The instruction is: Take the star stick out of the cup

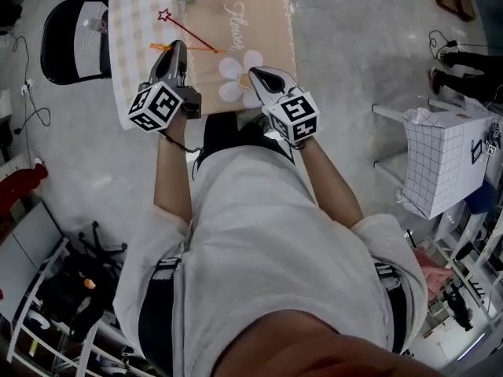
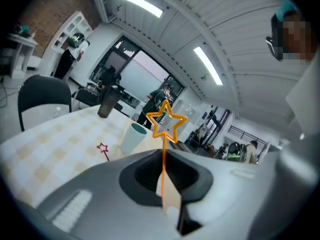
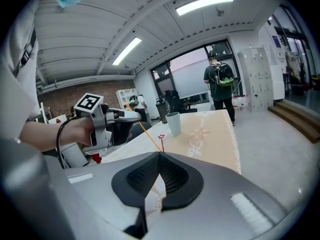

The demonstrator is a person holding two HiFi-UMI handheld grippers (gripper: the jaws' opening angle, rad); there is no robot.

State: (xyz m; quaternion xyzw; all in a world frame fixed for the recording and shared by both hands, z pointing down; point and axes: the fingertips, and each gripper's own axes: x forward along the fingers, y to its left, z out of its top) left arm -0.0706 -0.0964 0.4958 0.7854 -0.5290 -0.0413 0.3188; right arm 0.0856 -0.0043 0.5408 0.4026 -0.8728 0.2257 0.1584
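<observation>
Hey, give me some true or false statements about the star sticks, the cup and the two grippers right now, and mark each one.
1. The left gripper is shut on the orange star stick. True.
2. The red star stick stands in the cup. False: it lies on the table near the cup.
3. The right gripper holds a stick. False: it is shut and empty.
4. The cup stands upright on the table. True.
5. The orange star stick is in the cup. False: it is out of the cup, in the left gripper.
</observation>
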